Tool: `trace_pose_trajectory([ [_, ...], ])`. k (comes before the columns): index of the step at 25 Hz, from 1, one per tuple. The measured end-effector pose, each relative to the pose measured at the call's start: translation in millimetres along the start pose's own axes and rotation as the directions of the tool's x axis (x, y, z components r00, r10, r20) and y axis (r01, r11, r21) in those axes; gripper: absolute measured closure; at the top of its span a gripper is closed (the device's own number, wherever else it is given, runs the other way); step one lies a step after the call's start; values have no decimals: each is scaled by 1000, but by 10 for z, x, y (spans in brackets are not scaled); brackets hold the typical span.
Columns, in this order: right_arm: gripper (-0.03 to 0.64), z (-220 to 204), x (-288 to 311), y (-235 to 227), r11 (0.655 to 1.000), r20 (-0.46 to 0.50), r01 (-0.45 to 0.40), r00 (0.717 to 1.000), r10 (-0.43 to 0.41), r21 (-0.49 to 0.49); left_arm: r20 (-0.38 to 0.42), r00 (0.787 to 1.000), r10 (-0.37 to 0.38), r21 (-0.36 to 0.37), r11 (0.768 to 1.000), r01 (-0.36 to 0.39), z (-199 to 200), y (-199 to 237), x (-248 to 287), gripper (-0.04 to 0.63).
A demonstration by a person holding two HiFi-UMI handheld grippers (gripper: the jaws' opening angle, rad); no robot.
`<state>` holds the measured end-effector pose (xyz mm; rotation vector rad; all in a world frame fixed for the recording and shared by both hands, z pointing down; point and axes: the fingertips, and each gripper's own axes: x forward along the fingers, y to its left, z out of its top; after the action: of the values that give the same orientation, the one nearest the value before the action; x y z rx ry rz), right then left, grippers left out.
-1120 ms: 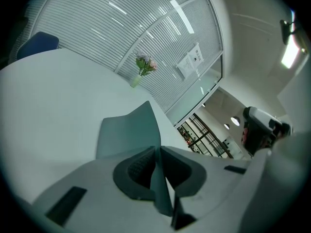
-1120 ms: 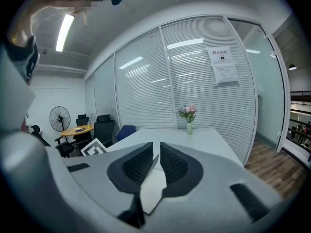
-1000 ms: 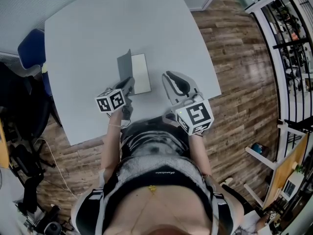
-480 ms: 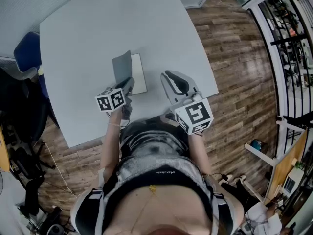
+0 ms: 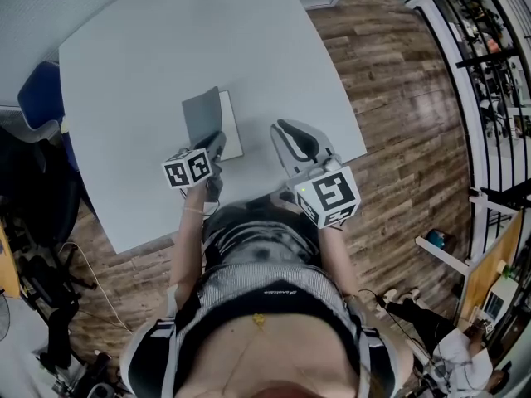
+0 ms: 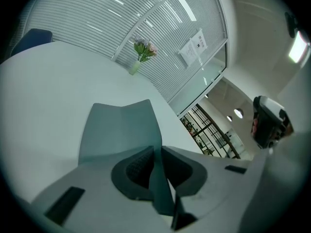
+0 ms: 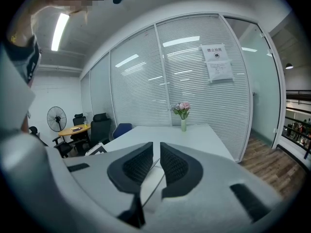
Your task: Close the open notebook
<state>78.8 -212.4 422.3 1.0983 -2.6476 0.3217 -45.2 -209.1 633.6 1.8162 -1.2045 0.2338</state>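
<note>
Grey notebook point(image 5: 206, 119), cover half-raised, white pages

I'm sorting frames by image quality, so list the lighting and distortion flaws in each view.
Head view: even light, no glare, but the fisheye bows the railing at right. Left gripper view: heavy barrel warp, black corners, the notebook cover dim and soft up close. Right gripper view: the ceiling lamp flares white; blinds curve.
</note>
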Motion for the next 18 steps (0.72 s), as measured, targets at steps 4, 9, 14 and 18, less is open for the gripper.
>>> trace_pose_trajectory([
  [4, 569, -10, -17, -38, 1000, -2, 4, 1000, -4, 4, -8, 1000, 19, 9, 1000, -19, 4, 3, 39, 557],
  [9, 569, -22, -70, -74, 1000, -1, 15, 1000, -15, 5, -29, 1000, 11, 1, 1000, -11, -63, -18, 105, 551],
  [14, 569, -54, -66, -81, 1000, -8, 16, 1000, -16, 6, -40, 999, 13, -1, 1000, -13, -91, 7, 174, 545],
  [18, 569, -91, -70, -98, 1000, -12, 23, 1000, -23, 11, -55, 998, -5, -21, 1000, 3, -157, -7, 262, 538],
])
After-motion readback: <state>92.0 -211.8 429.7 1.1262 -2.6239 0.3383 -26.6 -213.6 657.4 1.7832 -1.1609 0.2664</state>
